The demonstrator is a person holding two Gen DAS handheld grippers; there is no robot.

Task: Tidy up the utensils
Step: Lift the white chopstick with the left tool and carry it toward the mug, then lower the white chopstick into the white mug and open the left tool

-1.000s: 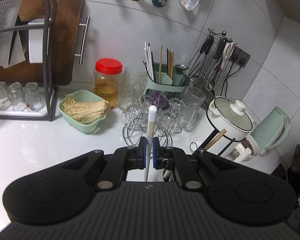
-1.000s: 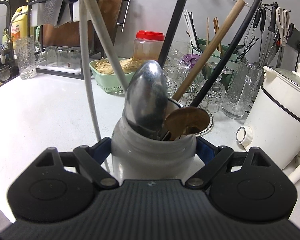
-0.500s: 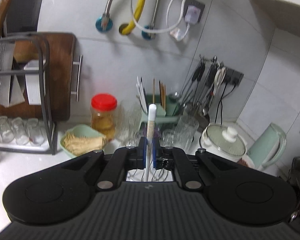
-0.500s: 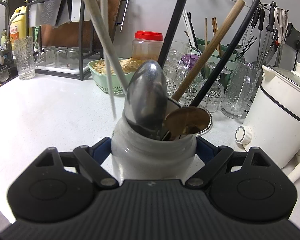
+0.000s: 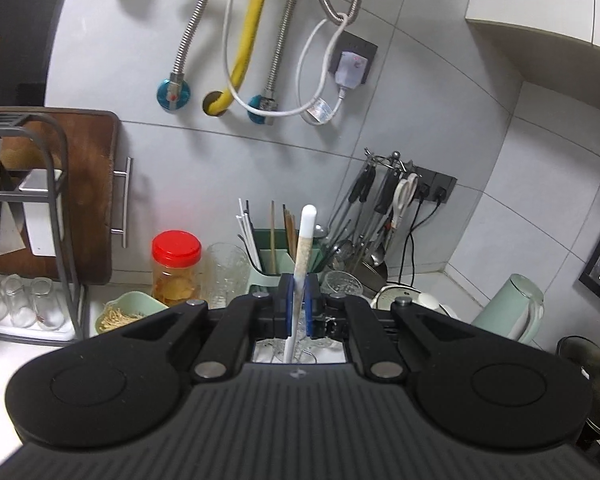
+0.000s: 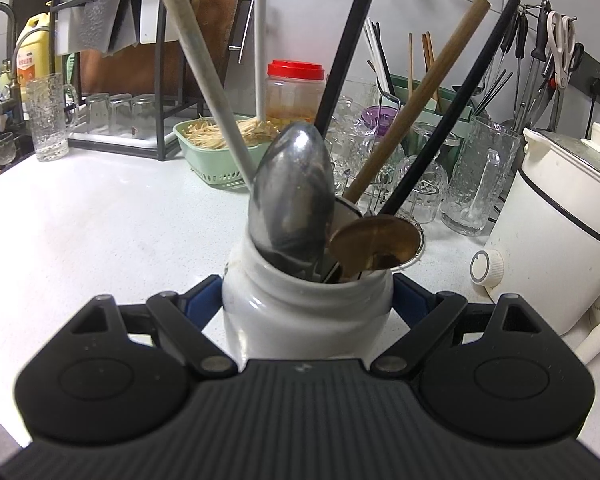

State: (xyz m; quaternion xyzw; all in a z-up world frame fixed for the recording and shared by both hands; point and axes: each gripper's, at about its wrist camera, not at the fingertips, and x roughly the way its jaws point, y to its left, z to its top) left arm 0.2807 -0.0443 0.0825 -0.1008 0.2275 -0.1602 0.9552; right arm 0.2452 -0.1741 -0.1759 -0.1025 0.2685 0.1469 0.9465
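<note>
Grey wall tiles filled my left view. My left gripper had its jaws squeezed tight on a thin white stick, held up above the counter. On my right view, the right gripper hugged a white jar full of spoons on the white counter.

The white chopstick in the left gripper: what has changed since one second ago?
The left gripper, shut on the white chopstick, has lifted it up, clear of the white jar. The right gripper stayed clamped on the jar; the metal spoon and other utensils did not move.
</note>
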